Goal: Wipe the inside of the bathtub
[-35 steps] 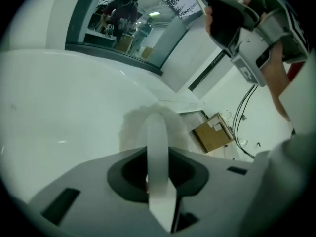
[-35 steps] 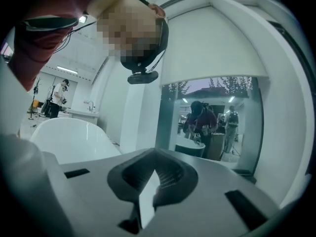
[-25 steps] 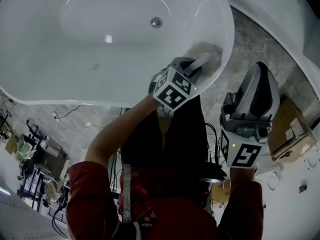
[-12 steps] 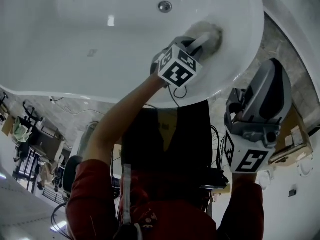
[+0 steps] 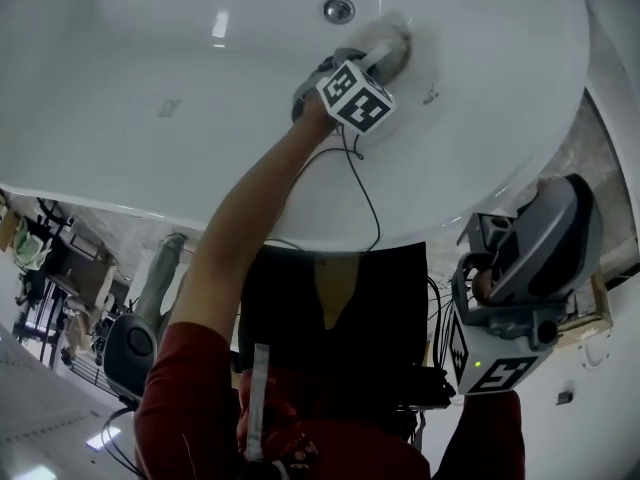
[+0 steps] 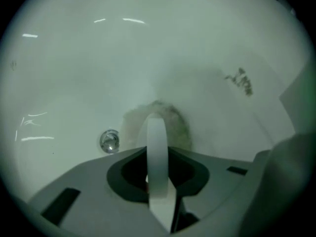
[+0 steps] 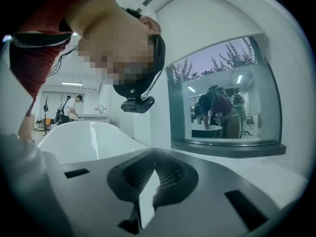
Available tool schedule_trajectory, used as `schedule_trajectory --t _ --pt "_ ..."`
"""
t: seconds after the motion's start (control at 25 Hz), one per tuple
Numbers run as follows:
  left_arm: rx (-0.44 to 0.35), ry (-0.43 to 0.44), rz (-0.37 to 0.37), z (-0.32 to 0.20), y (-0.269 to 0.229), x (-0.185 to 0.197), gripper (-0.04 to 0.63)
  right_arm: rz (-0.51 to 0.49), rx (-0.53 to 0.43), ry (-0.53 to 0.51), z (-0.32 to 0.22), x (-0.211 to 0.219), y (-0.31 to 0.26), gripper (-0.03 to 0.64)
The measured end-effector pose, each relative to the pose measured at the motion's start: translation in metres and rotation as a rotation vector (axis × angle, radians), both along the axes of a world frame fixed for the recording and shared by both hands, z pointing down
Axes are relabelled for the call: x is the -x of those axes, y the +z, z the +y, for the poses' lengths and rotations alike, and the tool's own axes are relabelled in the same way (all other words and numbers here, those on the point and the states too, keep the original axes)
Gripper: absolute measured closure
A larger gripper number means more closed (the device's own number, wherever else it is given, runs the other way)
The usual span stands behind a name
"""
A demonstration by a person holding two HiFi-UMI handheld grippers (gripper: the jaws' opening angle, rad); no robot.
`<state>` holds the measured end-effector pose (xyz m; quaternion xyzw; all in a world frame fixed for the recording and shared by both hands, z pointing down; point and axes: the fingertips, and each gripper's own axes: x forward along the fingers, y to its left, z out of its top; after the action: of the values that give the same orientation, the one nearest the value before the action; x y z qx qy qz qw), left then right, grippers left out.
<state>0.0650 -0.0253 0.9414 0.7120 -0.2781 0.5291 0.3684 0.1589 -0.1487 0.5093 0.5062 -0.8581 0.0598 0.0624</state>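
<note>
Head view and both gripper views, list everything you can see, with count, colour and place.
Bathtub: one, white, fills the top of the head view.
Cloth: one, grey-beige, pressed against the tub's inside.
Drain: one, silver, beside the cloth.
Smudge: one, dark, up and right of the cloth.
Cable: one, black, draped over the near rim.
Window: one, large, right gripper view; several people behind it.
Left arm: bare, red sleeve, reaching into the tub.
Left gripper: grey, shut on the cloth.
Right gripper: grey, shut, empty, outside the tub.

Big window (image 7: 224, 100), white wall (image 7: 207, 19), mottled grey floor (image 5: 603, 163)
</note>
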Motion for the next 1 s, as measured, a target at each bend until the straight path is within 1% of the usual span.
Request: schedule_trajectory --t 0.08,0.2,0.36,0.52,0.72,0.88,0.92,1.0 --pt "0.008 0.017 -0.049 0.001 0.022 0.012 0.503 0.005 -0.009 -0.007 -0.001 0.002 0.004 0.606" --pt "0.037 0.007 -0.098 0.001 0.049 0.026 0.503 0.033 -0.004 -0.028 -0.002 0.008 0.015 0.606" --pt "0.04 -0.003 -0.144 -0.005 0.066 0.033 0.503 0.029 0.019 -0.021 0.007 0.01 0.023 0.606" --pt "0.033 0.007 -0.148 -0.007 0.067 0.033 0.503 0.028 0.024 -0.014 0.009 0.009 0.026 0.606" --pt "0.053 0.004 -0.151 -0.006 0.064 0.035 0.503 0.033 0.007 0.009 0.007 0.005 0.014 0.606" --pt "0.028 0.008 -0.149 -0.009 0.054 0.035 0.503 0.046 0.019 0.021 0.007 -0.001 0.009 0.606" --pt "0.024 0.012 -0.138 -0.008 0.048 0.033 0.503 0.044 0.02 0.025 0.008 -0.002 0.007 0.606" --pt "0.02 0.01 -0.095 -0.006 0.03 0.026 0.503 0.044 0.005 0.031 0.009 -0.004 -0.004 0.606"
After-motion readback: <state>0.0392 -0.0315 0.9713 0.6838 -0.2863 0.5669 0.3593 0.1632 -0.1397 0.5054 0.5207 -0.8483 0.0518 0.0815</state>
